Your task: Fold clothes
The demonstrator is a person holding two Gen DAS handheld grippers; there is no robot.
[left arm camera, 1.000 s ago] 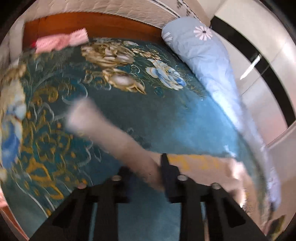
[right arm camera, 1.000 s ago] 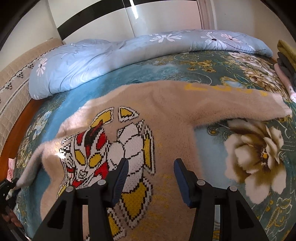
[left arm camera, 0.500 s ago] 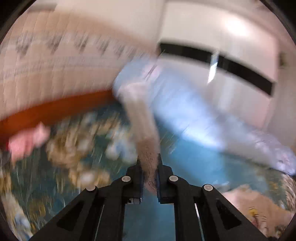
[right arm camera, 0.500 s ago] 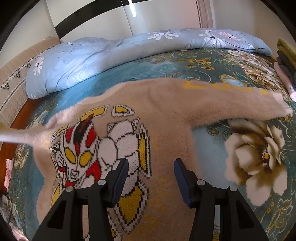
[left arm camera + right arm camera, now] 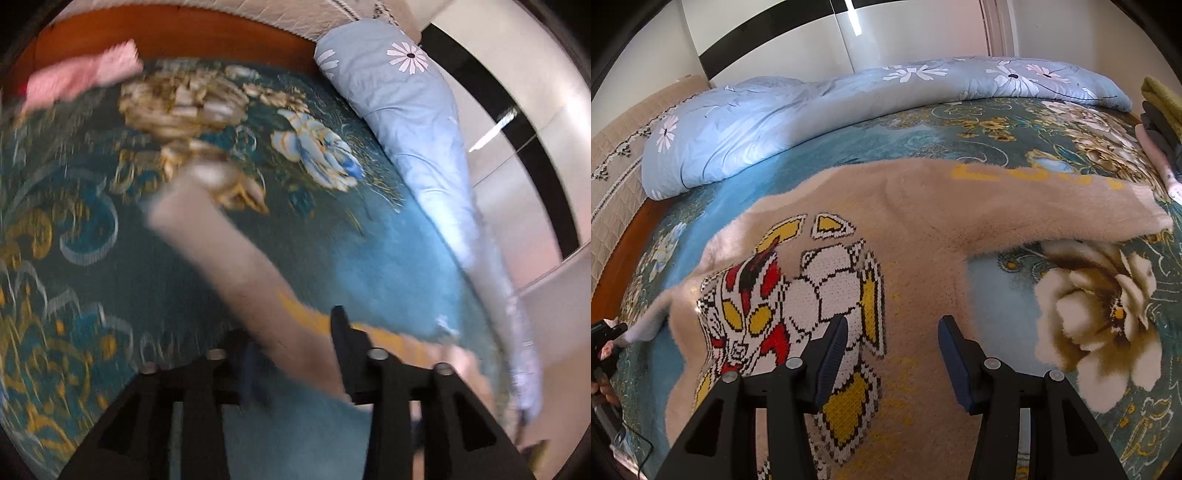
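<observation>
A beige knit sweater (image 5: 923,221) with a red, white and yellow robot figure lies face up on the teal floral bedspread (image 5: 1126,413). Its right sleeve (image 5: 1071,206) stretches flat toward the right. My right gripper (image 5: 892,339) hovers open over the sweater's lower front with nothing between its fingers. In the left wrist view the other sleeve (image 5: 236,266) runs blurred from the sweater body out across the bedspread (image 5: 74,295). It passes between the spread fingers of my left gripper (image 5: 295,347), which is open. That gripper (image 5: 605,332) also shows at the far left, by the sleeve.
A rolled pale blue quilt (image 5: 775,122) with daisies lines the far side of the bed. A pink cloth (image 5: 81,77) lies by the wooden headboard (image 5: 184,33). Folded clothes (image 5: 1160,122) are stacked at the right edge. A hand (image 5: 602,391) holds the left gripper's handle.
Half a second ago my left gripper was shut on the sleeve and held it up. Now its jaws are apart and the sleeve lies stretched over the bedspread. The right gripper has barely moved.
</observation>
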